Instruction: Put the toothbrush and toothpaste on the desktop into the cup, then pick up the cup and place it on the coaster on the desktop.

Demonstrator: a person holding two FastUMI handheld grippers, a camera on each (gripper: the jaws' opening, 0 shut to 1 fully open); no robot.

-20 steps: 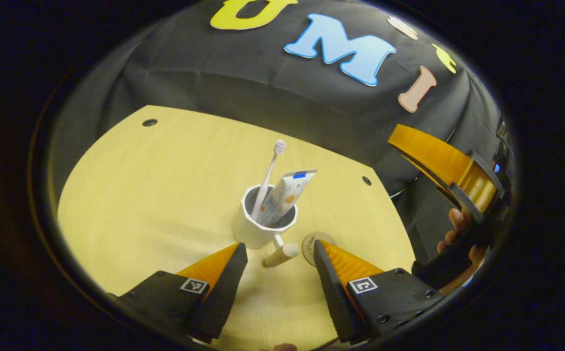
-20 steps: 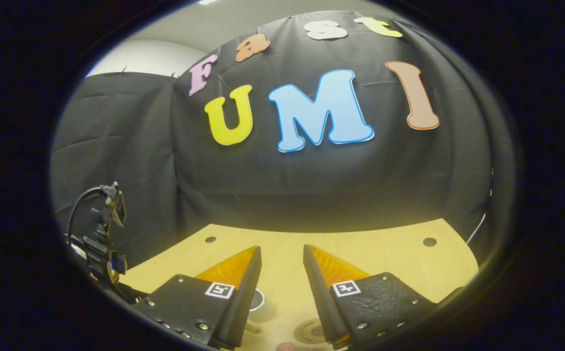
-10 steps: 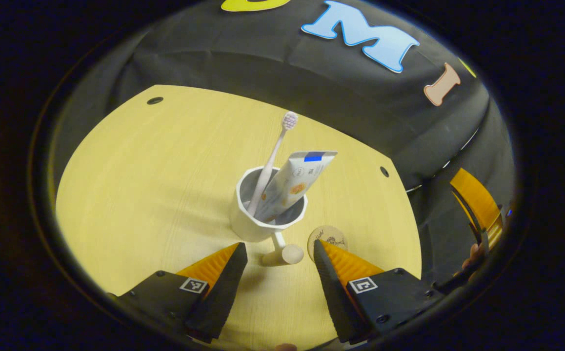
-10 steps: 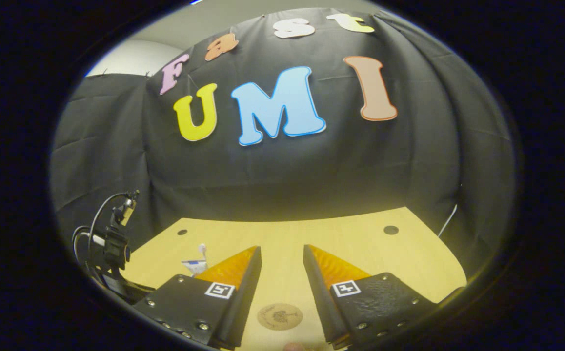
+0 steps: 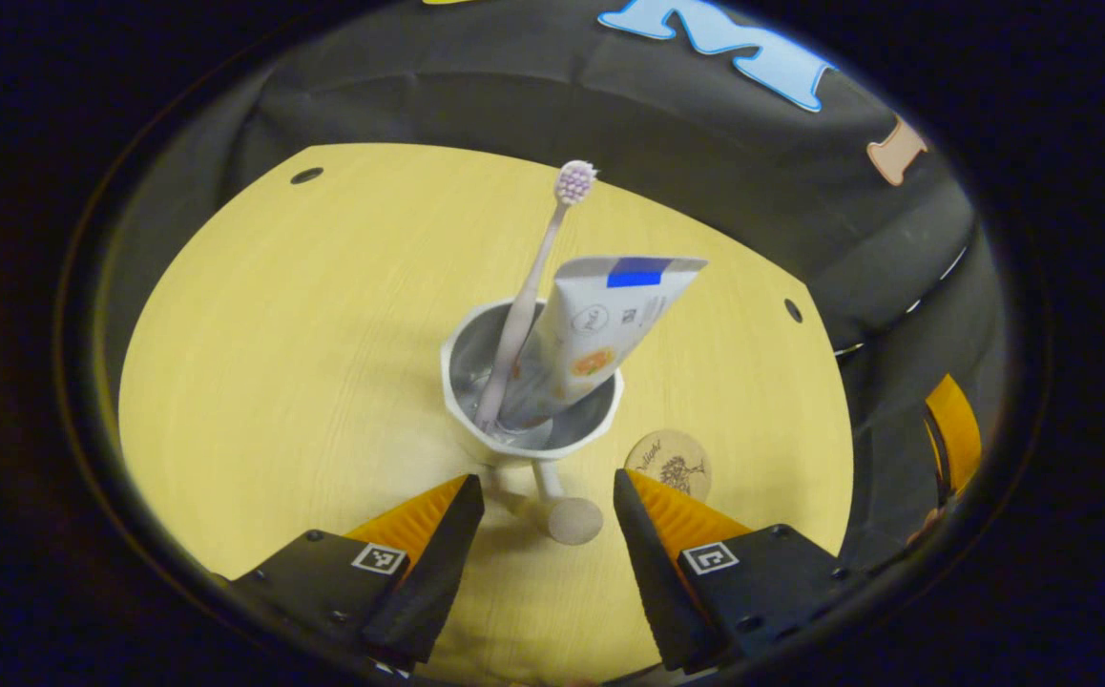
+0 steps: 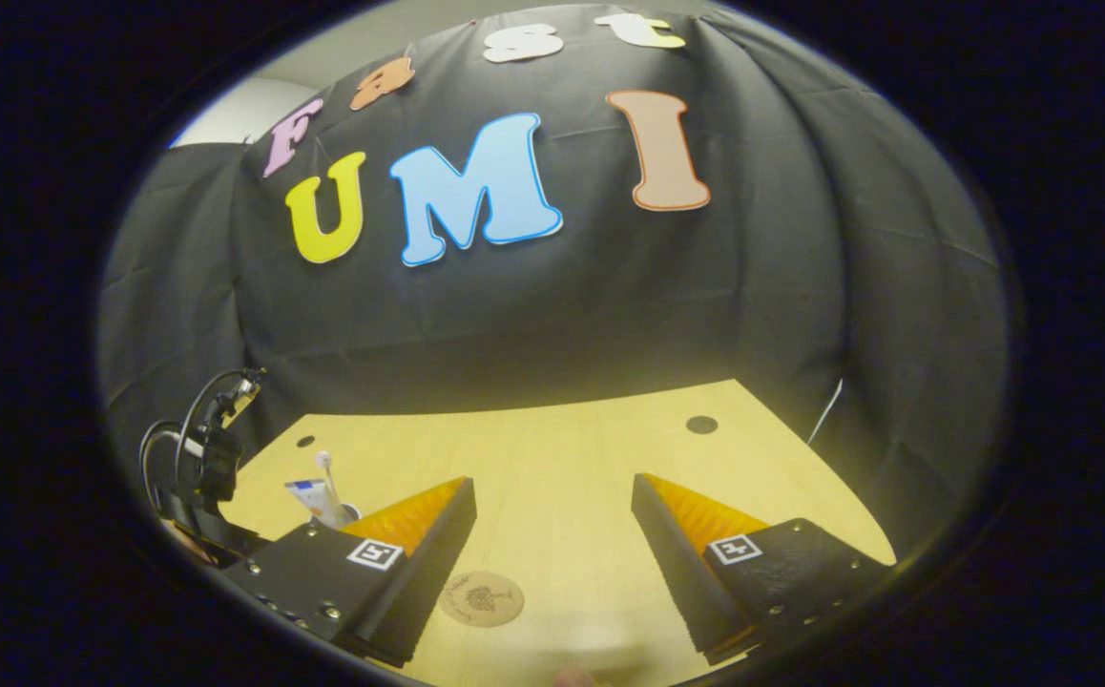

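Note:
A white faceted cup (image 5: 476, 434) stands on the wooden desktop (image 5: 304, 315) with a pale toothbrush (image 5: 538, 277) and a white toothpaste tube (image 5: 610, 324) leaning inside it. Its round-ended wooden handle (image 5: 567, 515) points between the fingers of my left gripper (image 5: 548, 491), which is open just short of it. The round cork coaster (image 5: 672, 461) lies on the desktop right of the cup. In the right gripper view, my right gripper (image 6: 552, 496) hangs open above the desktop with nothing between its fingers; the coaster (image 6: 482, 598) lies below, and the toothbrush (image 6: 326, 470) and toothpaste tube (image 6: 309, 498) poke up at the left.
Black cloth walls (image 5: 533, 105) close the back and sides of the desktop. Small dark holes (image 5: 305, 176) mark the desktop's corners. The other gripper's body (image 5: 953, 439) shows at the right edge of the left gripper view, and the left one with its cable (image 6: 204, 458) at the left of the right gripper view.
My left gripper has moved closer to the cup, bringing its handle between the fingertips. My right gripper has opened wider and swung off to the right, away from the cup.

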